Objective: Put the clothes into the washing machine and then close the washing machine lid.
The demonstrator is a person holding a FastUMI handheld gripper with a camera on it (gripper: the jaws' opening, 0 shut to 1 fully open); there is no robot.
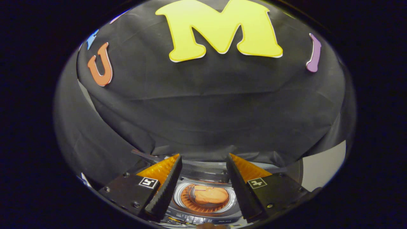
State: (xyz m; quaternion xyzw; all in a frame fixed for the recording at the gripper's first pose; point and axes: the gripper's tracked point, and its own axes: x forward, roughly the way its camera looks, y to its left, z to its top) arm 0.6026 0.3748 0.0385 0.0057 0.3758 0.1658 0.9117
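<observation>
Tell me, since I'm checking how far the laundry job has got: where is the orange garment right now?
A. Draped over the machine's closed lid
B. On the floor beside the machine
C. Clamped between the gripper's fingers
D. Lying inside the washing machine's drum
D: the orange garment lies in the washing machine drum under the open gripper, whose fingers hold nothing, and the lid is up.

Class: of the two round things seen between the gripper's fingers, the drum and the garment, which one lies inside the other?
The orange garment lies inside the washing machine drum, whose ribbed ring surrounds it. The open gripper hangs above, holding nothing.
</observation>
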